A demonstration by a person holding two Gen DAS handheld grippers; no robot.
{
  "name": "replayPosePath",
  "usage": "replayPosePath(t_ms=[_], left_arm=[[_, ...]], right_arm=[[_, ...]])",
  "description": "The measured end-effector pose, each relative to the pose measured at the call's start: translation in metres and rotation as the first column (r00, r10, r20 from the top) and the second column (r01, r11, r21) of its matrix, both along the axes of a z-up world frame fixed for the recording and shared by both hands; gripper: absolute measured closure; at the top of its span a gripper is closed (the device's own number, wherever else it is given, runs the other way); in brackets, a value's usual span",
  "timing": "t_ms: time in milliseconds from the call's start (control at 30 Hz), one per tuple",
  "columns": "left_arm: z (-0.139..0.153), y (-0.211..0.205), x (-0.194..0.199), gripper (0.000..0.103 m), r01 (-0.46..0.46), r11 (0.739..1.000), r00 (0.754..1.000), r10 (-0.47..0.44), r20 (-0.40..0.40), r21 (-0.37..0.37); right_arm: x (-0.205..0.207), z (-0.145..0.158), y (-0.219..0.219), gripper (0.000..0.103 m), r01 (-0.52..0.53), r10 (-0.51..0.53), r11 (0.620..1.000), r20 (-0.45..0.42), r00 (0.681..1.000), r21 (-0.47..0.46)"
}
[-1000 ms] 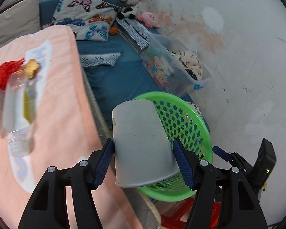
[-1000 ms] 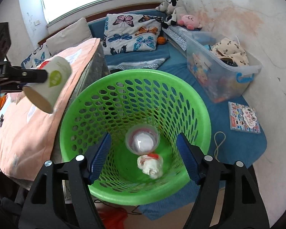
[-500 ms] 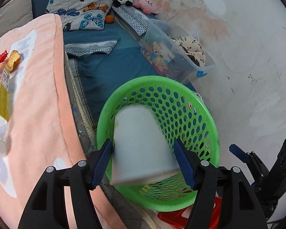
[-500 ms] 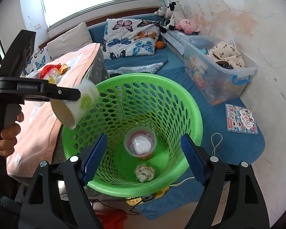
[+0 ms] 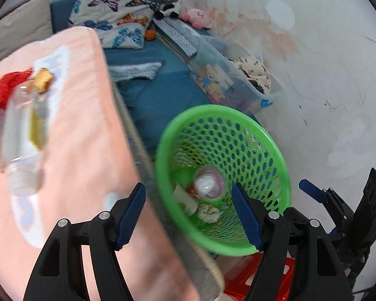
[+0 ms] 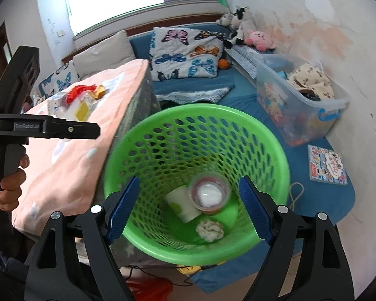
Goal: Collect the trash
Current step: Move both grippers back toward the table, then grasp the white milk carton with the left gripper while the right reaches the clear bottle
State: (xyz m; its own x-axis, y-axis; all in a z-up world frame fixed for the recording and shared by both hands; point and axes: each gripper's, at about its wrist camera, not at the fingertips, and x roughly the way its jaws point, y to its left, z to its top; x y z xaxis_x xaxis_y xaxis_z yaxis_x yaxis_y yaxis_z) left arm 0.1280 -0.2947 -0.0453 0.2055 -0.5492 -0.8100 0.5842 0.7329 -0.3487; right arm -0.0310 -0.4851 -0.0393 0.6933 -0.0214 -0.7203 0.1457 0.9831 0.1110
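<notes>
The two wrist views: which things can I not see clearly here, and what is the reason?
- Plastic bottle on the pink blanket, left wrist view: motion blur, so its label is unreadable.
- Paper cup in the green basket, right wrist view: partly behind the clear lidded cup.
- Red thing under the basket: cut off by the bottom edge and the tool's arms.

A paper cup (image 6: 181,207), tub (image 6: 209,195) and wad (image 6: 209,230) lie in the basket (image 6: 163,247).
</notes>
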Motion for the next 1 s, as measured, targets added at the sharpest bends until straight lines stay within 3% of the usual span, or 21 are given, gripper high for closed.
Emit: replayPosePath(t_ms=[233, 467, 667, 733, 1000], left_arm=[[0.018, 0.058, 0.011, 0.034, -0.105, 0.994, 0.992, 0.104, 0.067, 0.017], [0.033, 0.124, 0.034, 0.034, -0.237, 0.971, 0.967, 0.234, 0.103, 0.014], [0.041, 0.174, 0.068, 0.034, -0.357, 0.934, 0.931, 0.356, 0.083, -0.001], [0.042, 0.187, 0.083, 0.027, -0.395, 0.919, 0.917, 0.394, 0.065, -0.006], [0.030, 0.213, 0.134, 0.025, -0.494, 0.870, 0.870, 0.494, -0.009, -0.013]], right_arm=[[0.029, 0.013, 0.034, 0.022, -0.082, 0.082, 0.997, 0.025, 0.996, -0.001], [0.065, 0.023, 0.076, 0.022, -0.182, 0.183, 0.983, 0.043, 0.982, -0.014], [0.095, 0.031, 0.111, 0.022, -0.257, 0.258, 0.966, 0.054, 0.965, -0.022], [0.103, 0.032, 0.121, 0.022, -0.279, 0.280, 0.960, 0.054, 0.958, -0.025], [0.130, 0.034, 0.145, 0.022, -0.335, 0.336, 0.942, 0.055, 0.940, -0.024]])
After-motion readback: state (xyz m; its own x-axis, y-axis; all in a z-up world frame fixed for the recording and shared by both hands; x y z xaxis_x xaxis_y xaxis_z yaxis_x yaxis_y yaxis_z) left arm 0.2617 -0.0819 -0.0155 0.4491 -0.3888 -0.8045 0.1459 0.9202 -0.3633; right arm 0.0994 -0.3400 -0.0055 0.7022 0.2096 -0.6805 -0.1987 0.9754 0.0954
